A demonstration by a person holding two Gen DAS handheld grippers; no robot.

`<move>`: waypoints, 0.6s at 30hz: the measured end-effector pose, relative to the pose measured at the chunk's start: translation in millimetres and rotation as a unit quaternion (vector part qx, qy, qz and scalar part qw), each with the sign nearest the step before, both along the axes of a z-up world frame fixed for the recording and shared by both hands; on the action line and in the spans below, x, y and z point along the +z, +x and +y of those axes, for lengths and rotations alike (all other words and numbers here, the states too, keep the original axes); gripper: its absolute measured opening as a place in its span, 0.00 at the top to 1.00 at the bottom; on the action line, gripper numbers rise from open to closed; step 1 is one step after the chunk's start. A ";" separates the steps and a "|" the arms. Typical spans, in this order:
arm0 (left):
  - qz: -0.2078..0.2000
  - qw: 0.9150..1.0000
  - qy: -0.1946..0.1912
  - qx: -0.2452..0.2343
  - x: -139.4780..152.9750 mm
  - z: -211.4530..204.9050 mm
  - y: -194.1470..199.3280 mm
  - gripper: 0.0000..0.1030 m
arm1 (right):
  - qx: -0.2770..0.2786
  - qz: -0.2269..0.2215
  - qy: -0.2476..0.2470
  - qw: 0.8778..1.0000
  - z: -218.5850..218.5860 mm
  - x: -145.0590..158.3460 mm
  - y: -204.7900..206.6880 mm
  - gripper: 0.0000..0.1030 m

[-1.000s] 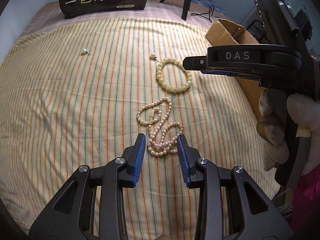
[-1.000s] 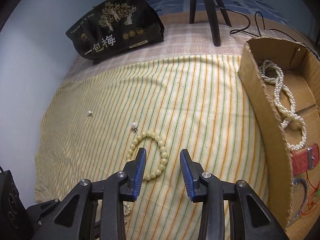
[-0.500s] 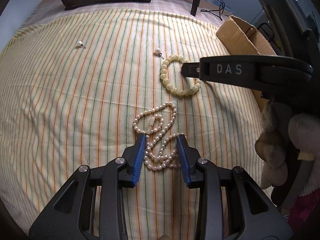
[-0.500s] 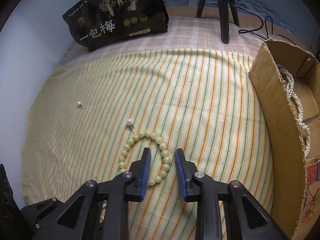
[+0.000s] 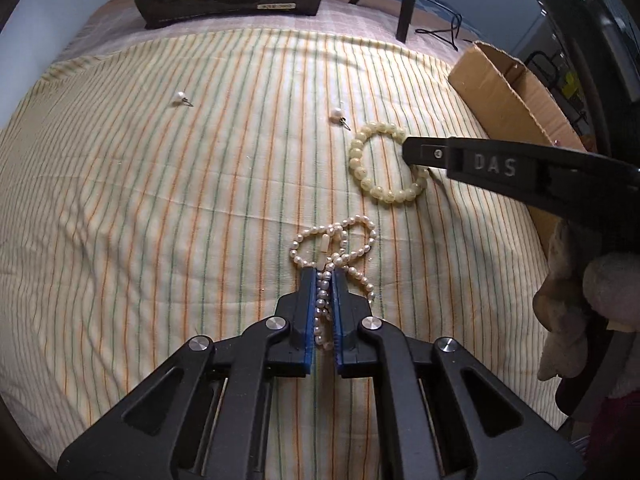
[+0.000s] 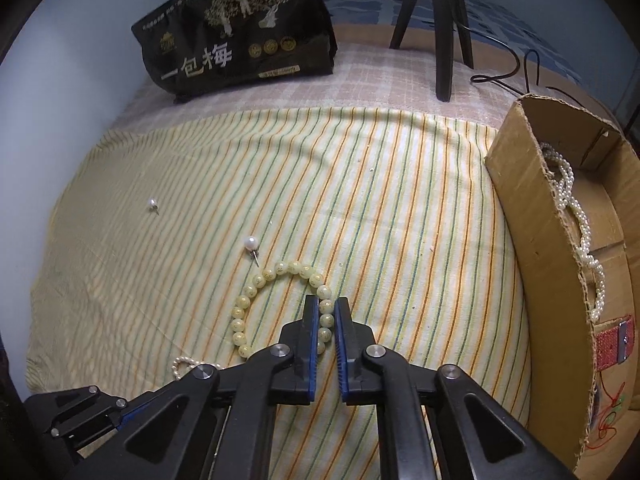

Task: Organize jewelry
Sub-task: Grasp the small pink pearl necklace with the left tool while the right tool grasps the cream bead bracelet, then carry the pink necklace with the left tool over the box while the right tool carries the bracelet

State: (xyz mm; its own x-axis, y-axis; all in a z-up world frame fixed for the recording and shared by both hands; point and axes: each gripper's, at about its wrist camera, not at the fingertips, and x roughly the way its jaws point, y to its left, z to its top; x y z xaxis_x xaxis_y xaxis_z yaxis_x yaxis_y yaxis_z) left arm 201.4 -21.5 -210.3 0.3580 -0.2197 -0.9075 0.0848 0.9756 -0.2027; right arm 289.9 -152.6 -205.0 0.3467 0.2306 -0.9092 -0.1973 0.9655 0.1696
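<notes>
My left gripper (image 5: 324,276) is shut on a tangled pink pearl necklace (image 5: 340,240) that lies on the striped cloth (image 5: 160,220). My right gripper (image 6: 326,306) is shut on the right side of a pale yellow bead bracelet (image 6: 256,284), also on the cloth; the bracelet shows in the left wrist view (image 5: 360,164) too, with the right gripper's black finger over it. Two pearl stud earrings lie loose: one near the bracelet (image 6: 251,243), one farther left (image 6: 152,203). A loop of the pearl necklace (image 6: 182,364) shows in the right wrist view.
An open cardboard box (image 6: 532,240) stands at the right edge and holds a white pearl strand (image 6: 576,216) and a red strap (image 6: 614,340). A black printed bag (image 6: 236,32) and tripod legs (image 6: 444,40) stand at the back. A cable (image 6: 516,72) lies behind the box.
Both grippers moved down and forward and closed: the left jaws shut on the pearl necklace, the right jaws shut on the bead bracelet.
</notes>
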 end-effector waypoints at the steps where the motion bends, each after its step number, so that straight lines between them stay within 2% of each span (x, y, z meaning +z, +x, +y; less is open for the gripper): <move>1: 0.000 1.000 -0.004 0.004 2.1 2.1 -0.5 0.95 | -0.003 -0.001 0.005 1.000 -0.9 1.2 -0.1 0.95; 10: -0.028 0.998 -0.050 0.024 39.9 15.8 -6.5 0.95 | -0.010 -0.028 0.042 0.999 -9.6 30.6 -9.5 0.95; 18: -0.072 0.993 -0.089 0.014 86.9 16.4 -16.0 0.95 | -0.009 -0.065 0.063 0.996 -14.6 67.2 -27.5 0.95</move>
